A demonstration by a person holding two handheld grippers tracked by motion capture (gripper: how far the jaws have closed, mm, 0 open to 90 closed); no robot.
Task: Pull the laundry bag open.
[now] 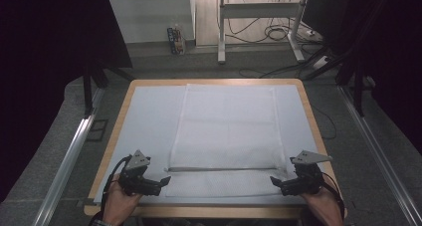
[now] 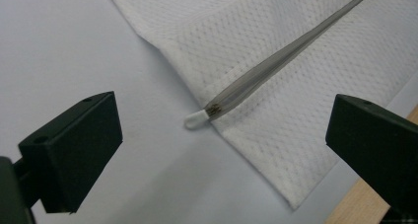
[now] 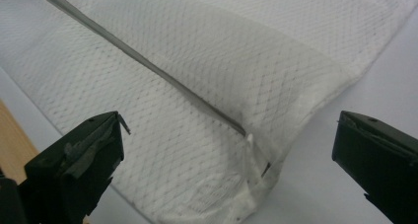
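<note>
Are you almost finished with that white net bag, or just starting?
Looks like just starting. Done: the white mesh bag lies flat on the pale table cover, zipper running across near the front. In hand: nothing yet; the left gripper and right gripper sit open at its two near corners. Left: grabbing the corners and whatever follows, perhaps folding.

One white mesh bag (image 1: 226,131), one zipper (image 1: 224,169), two grippers (image 1: 166,179)

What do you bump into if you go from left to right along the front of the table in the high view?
Left black tongs → white mesh laundry bag lying flat, with a grey zipper line → right black tongs. Both tongs are open, one at each near corner of the bag.
</note>
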